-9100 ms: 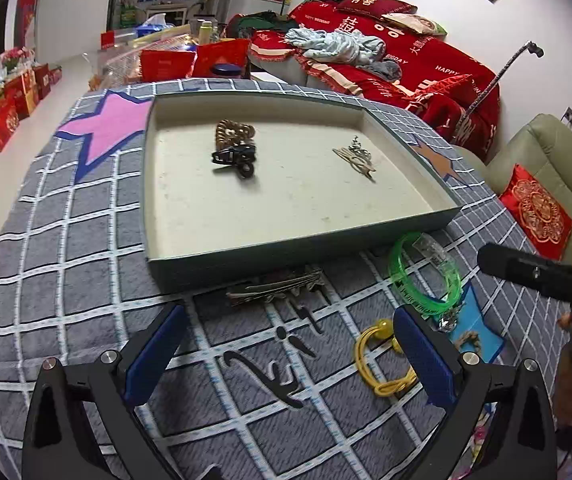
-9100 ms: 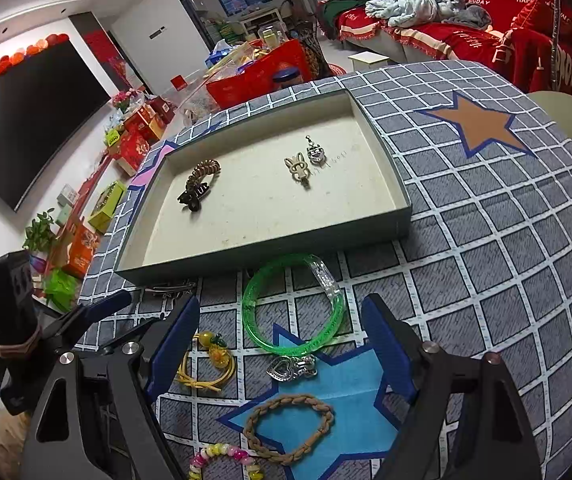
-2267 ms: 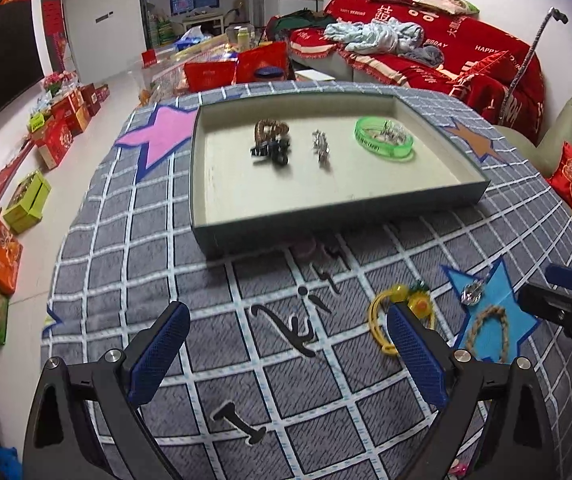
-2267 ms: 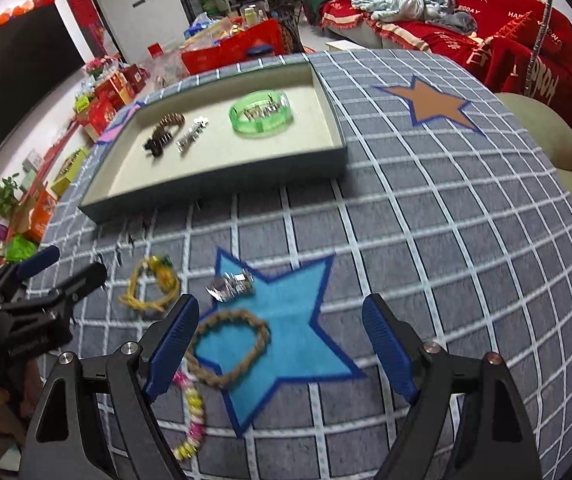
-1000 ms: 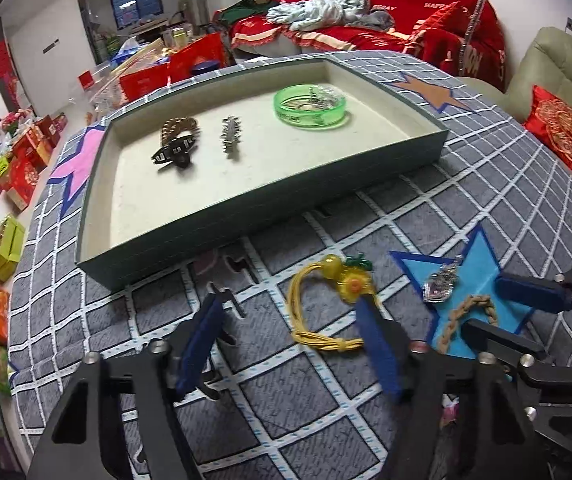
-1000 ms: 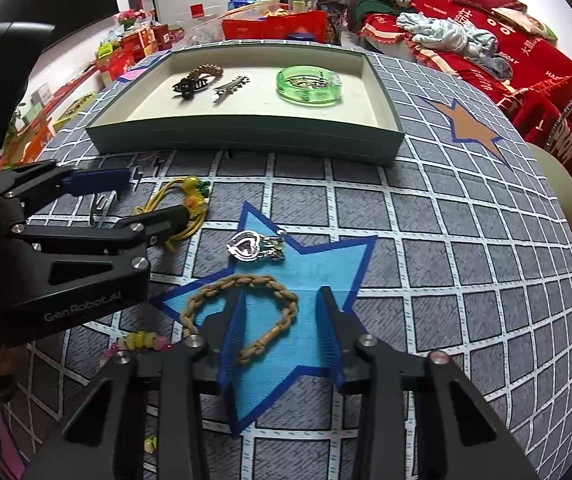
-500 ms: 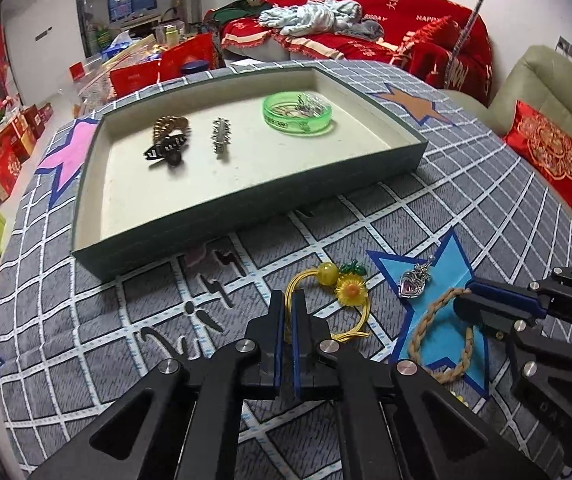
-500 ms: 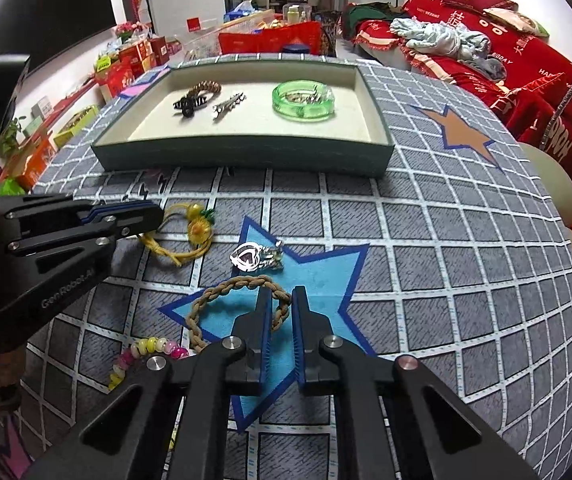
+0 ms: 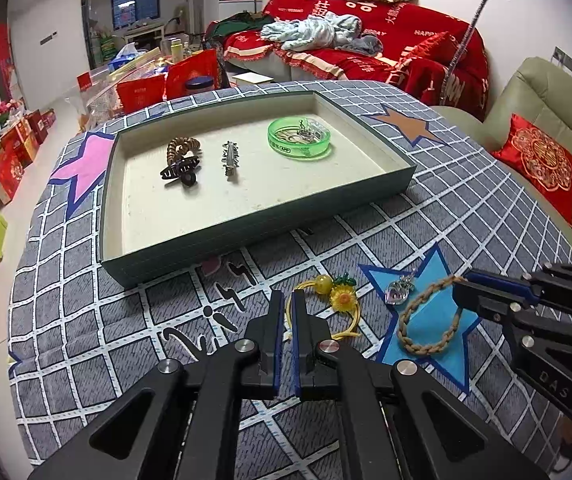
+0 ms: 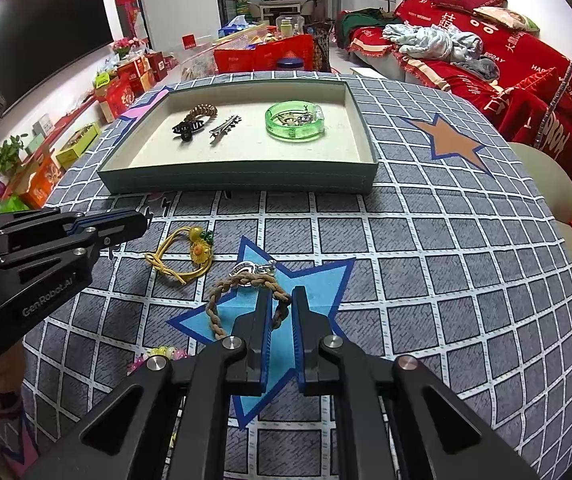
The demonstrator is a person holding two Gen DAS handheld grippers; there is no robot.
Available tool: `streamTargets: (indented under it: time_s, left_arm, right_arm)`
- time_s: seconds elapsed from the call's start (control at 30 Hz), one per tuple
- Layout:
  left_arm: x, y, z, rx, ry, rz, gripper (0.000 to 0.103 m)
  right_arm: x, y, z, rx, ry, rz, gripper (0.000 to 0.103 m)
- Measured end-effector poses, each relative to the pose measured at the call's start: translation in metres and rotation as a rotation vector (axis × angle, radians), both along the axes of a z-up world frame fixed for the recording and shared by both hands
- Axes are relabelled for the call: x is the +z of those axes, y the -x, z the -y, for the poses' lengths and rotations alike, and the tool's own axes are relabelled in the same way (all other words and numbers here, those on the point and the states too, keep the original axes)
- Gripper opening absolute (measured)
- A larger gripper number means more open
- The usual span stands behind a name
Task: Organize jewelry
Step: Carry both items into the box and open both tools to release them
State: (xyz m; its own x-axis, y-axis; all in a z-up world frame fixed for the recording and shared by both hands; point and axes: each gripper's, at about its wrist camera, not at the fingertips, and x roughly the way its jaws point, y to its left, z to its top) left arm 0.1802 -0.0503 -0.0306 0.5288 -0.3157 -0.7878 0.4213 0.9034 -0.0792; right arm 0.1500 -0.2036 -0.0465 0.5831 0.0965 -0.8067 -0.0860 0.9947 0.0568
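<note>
Yellow cord bracelet (image 9: 328, 308) with a sunflower charm and yellow bead lies on the grey checked cloth of the bench (image 9: 466, 216), in front of the tray. Left tool (image 9: 284, 308) is pinched narrow on the cord's left side; the strand runs between the blue pads.

Braided brown bracelet (image 10: 242, 300) sits on the blue star patch just right of the yellow one. Right tool (image 10: 282, 300) is clamped narrow on its right-hand arc; the braid passes between the pads and looks slightly lifted there. In the left wrist view the same braid (image 9: 430, 320) leads into the right tool's tips (image 9: 466, 284).

Heart-shaped clear pendant (image 9: 398, 290) rests touching the far edge of the braid, on the same star. A string of pastel beads (image 10: 158, 354) lies near the bench's close edge, left of the right tool, partly hidden by its frame.

Shallow green tray (image 9: 254, 224) stands further back, cream-lined. Inside, left to right: a dark claw clip (image 9: 178, 170) with a brown coil hair tie (image 9: 182, 146) touching it behind, a metal hair clip (image 9: 230, 156), and a green translucent bangle (image 9: 300, 138) with small metal pieces lying inside its ring.

Nothing lies between the two held bracelets and the tray's near wall.

Beyond the bench: a sofa with red covers (image 10: 486, 52), red boxes (image 10: 262, 54) on the floor.
</note>
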Motion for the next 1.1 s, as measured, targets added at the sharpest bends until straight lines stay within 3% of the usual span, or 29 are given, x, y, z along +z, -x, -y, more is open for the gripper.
streamTargets:
  time_s: [0.5,0.53,0.57,0.83,1.1]
  left_arm:
    - [-0.014,-0.007,0.005,0.163,0.031,-0.079,0.022]
    - [-0.014,-0.007,0.005,0.169,0.031,-0.077,0.04]
    - [-0.014,-0.007,0.004,0.178,0.031,-0.078,0.103]
    - [-0.027,-0.015,0.021,0.228,-0.073,-0.006,0.103]
    - [-0.055,-0.033,0.04,0.234,-0.092,-0.037,0.103]
  right_arm:
    - [0.002,0.015,0.024,-0.027,-0.051,0.02,0.011]
    - [0.002,0.016,0.025,-0.028,-0.054,0.022,0.011]
    - [0.002,0.017,0.027,-0.031,-0.058,0.024,0.011]
    - [0.004,0.018,0.038,-0.052,-0.092,0.033,0.011]
    - [0.003,0.022,0.04,-0.055,-0.103,0.034,0.011]
